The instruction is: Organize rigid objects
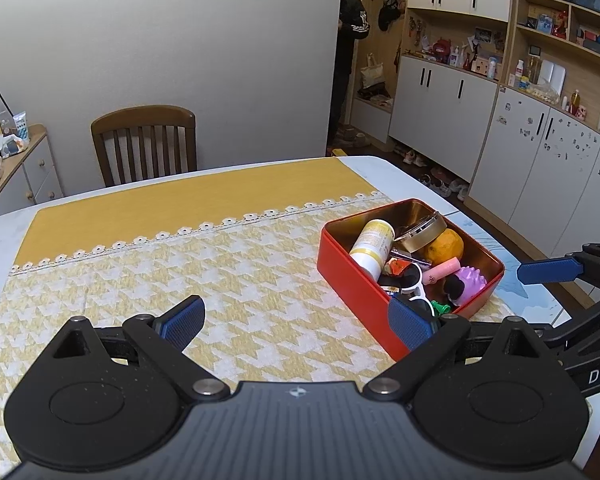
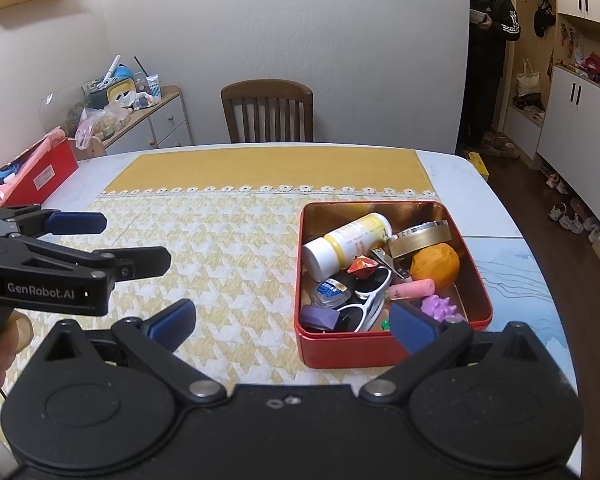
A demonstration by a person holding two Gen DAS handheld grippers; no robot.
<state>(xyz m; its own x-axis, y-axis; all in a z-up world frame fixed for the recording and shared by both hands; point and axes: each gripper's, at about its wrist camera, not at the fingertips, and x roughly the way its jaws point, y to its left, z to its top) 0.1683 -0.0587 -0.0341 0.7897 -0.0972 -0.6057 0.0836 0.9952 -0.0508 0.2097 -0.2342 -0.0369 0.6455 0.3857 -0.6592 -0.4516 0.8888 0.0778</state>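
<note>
1. My left gripper [image 1: 296,322] hangs over the tablecloth with its blue ribbed pads spread wide and nothing between them; the red tin [image 1: 364,292] sits just beyond its right fingertip.
2. My right gripper [image 2: 292,322] is spread wide as well, empty, and its right pad overlaps the tin's near rim in the right wrist view, though I cannot tell if it touches.
3. The tin is a rounded rectangle, glossy red outside and brassy metal inside, resting toward the right edge of the table [image 2: 452,168], on the right part of the cloth.
4. Inside, a white-and-yellow plastic bottle [image 2: 346,242] lies on its side at the far left, beside a round gold tin [image 2: 420,240] tilted against the far wall.
5. An orange [image 2: 436,266], dimpled skin, sits by the right wall; a smooth pink tube [image 2: 412,290] lies just in front of it.
6. White-framed sunglasses [image 2: 366,300] with dark lenses sprawl across the middle; a knobbly purple toy [image 2: 440,308] fills the near right corner.
7. The tablecloth [image 2: 228,256] is woven, yellow-and-white houndstooth near me, plain mustard farther off, with a lace strip between.
8. A slatted wooden chair [image 2: 268,112] stands at the far edge of the table.
</note>
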